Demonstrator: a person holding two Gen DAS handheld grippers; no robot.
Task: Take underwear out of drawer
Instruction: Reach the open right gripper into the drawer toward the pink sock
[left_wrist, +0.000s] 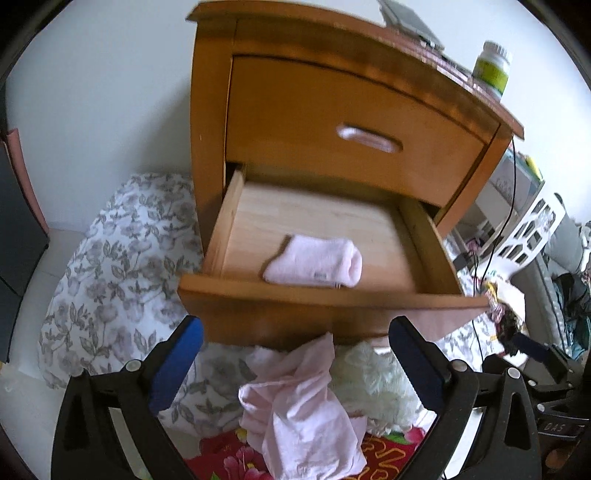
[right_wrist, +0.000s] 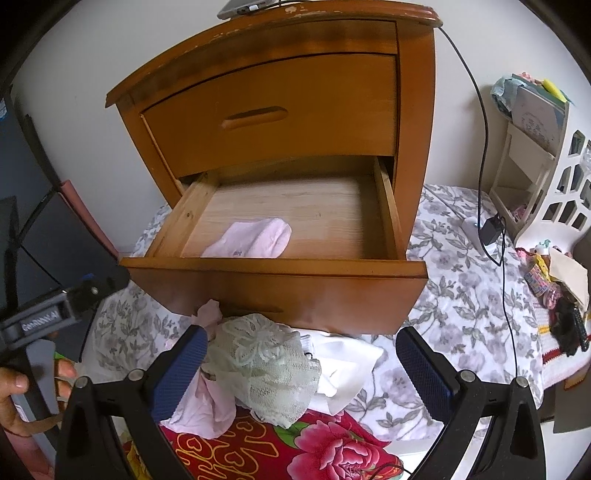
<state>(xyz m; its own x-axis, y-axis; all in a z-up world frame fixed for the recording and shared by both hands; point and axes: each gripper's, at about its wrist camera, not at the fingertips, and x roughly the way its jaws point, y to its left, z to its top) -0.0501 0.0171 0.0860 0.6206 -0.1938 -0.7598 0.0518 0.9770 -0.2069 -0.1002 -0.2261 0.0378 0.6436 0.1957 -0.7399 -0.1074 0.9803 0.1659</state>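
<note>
The lower drawer (left_wrist: 325, 295) of the wooden nightstand (left_wrist: 343, 107) stood pulled out, and one folded pink underwear (left_wrist: 314, 262) lay on its floor, near the front wall and a little to the left. Other pieces were already out: a crumpled pink garment (left_wrist: 299, 410) and a pale lace piece (right_wrist: 262, 369) lay on the bed (right_wrist: 461, 295) just below the drawer front.

The left tool (left_wrist: 295, 369) was wide open above the pink garment and held nothing. The right tool (right_wrist: 299, 373) was also open and empty, over the lace piece.

In my judgement, one piece had been put down and the last one in the drawer was waiting. The next move called for lifting a tool over the front wall, lowering it onto the folded piece, and closing on its thick middle.
</note>
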